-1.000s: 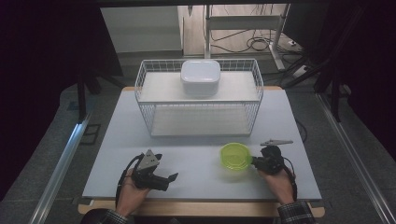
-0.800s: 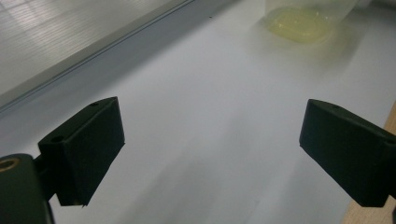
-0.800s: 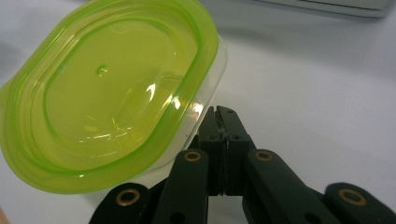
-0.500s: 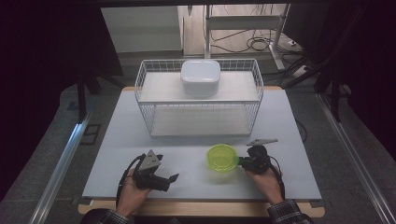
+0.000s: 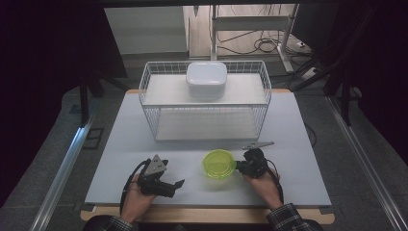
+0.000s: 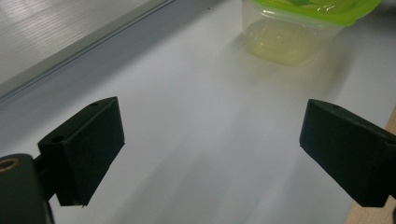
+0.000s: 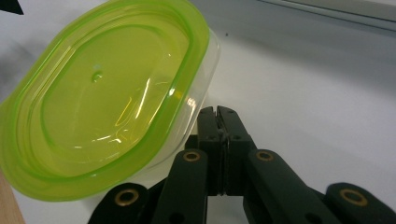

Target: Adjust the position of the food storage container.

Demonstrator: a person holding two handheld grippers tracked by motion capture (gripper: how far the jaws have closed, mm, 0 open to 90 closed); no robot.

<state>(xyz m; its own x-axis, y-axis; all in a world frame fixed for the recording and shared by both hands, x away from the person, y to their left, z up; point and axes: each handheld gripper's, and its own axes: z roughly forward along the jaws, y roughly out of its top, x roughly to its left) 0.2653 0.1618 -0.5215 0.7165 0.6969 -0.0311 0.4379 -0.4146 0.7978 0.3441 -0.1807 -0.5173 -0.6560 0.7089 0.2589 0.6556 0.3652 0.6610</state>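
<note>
Sitting upright on the surface (image 5: 144, 130), lid up, the tub (image 5: 219, 163) runs long-axis left-right; right tool (image 5: 239, 166) clenched beside it, left tool (image 5: 177, 185) released.

The wire basket (image 5: 207, 103) stands at the table's (image 5: 120, 144) far edge. A lidded box (image 5: 207, 79) sits on it. The container (image 5: 219, 163) lies near the front edge.

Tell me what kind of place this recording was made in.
Probably a lab or workshop set up for recording, not a home. A plain white table stands on grey carpet, dark curtains hang at both sides, and loose cables lie on the floor beyond a wire basket.
</note>
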